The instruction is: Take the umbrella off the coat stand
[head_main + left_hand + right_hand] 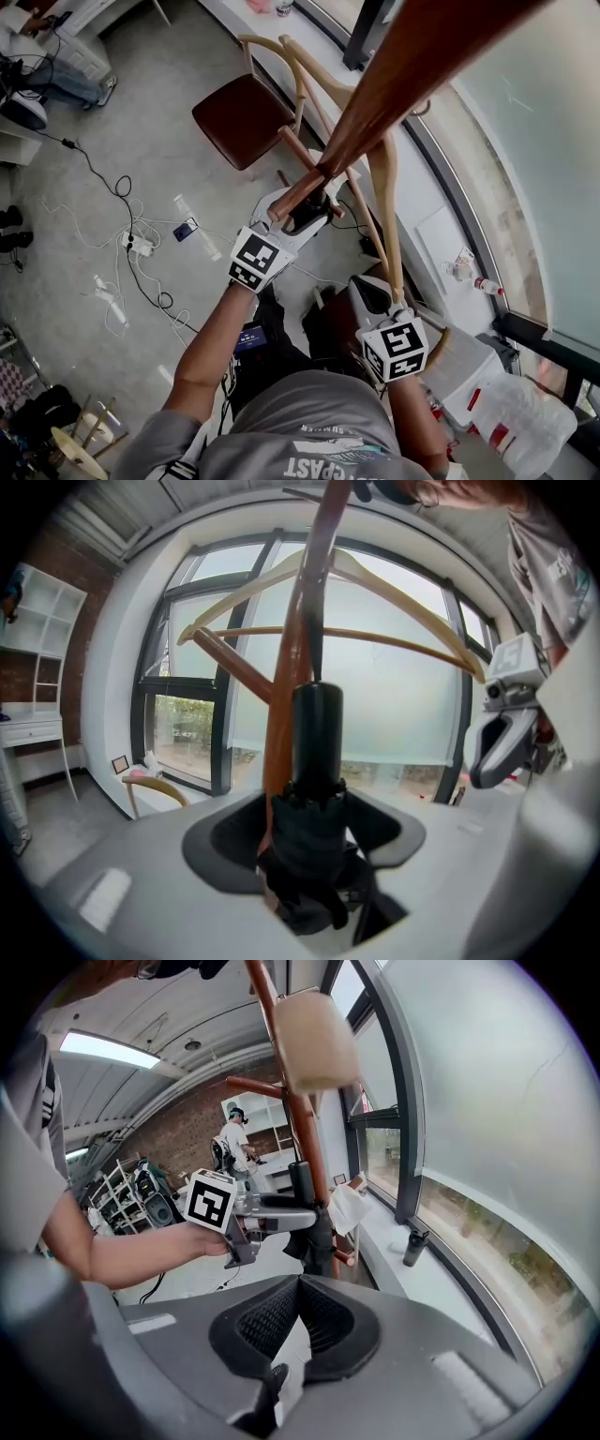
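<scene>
Left gripper view: black folded umbrella [317, 761] upright between the jaws of the left gripper [309, 822], hard against the reddish-brown pole of the coat stand [289, 667]. Jaws spread wide, pads either side of the bundle, not seen pressing on it; so open, nothing gripped yet. Right gripper [298, 1283] empty, pad tips closed together, lower and nearer the body in the head view, just beside a pale wooden hanger [389, 206].

Probably light and short, easy for one gripper. Upper part a smooth hard cylinder, seemingly the handle: stiff, but likely slick under the pads. Below it a knobbly collar of rib tips, then bunched fabric: soft, compressible, apt to slide over the inner shaft if squeezed alone. Best hold, by this reading, at the collar or just under it, firm enough to resist the pads and rough enough not to slip. Not fragile, though worth sparing the thin ribs a hard pinch. Means of hanging not visible; perhaps a strap over a peg, so expect a lift before pulling away from the pole.

Looks: matt black throughout, compact telescopic type, handle uppermost, canopy loosely gathered and slightly creased below, no pattern or print discernible.
</scene>
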### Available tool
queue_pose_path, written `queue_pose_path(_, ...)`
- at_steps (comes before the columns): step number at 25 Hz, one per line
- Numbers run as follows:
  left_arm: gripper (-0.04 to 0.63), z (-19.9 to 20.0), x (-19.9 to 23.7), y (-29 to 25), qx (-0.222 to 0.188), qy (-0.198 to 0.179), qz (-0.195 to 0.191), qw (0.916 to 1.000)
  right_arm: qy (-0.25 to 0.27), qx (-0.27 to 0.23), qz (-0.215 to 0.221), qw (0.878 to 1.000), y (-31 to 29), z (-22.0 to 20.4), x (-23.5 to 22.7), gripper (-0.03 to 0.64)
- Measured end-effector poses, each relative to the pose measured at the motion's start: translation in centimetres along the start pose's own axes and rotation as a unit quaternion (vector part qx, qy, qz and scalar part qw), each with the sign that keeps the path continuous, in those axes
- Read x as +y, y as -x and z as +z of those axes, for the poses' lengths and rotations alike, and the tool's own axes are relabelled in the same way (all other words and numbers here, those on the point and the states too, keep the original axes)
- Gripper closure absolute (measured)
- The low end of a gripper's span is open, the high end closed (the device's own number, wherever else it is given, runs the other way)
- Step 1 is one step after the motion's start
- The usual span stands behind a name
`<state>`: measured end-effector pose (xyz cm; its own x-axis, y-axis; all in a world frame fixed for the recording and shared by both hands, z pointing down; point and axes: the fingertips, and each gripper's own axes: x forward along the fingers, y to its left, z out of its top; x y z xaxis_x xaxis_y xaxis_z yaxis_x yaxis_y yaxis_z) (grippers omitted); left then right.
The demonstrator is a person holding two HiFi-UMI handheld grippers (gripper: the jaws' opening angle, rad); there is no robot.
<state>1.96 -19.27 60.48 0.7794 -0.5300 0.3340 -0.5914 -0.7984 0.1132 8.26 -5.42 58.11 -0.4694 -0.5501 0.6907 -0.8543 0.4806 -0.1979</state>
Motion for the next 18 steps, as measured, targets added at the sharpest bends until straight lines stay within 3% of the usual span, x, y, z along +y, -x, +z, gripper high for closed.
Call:
queue_pose_path(9, 0.333, 0.1, -0.4, -0.9, -0.019, -0.004, -0.014, 0.9997, -0.007, 0.007, -0.013, 1.000, 0.7, -1.4, -1.4, 0.615)
queue_pose_path(18, 0.374, -0.2, -0.3, -0.4, -0.022, -0.001, -0.011, 0.9997, -0.006, 0.011, -0.011, 1.000, 0.6, -1.8, -1.2, 0.615)
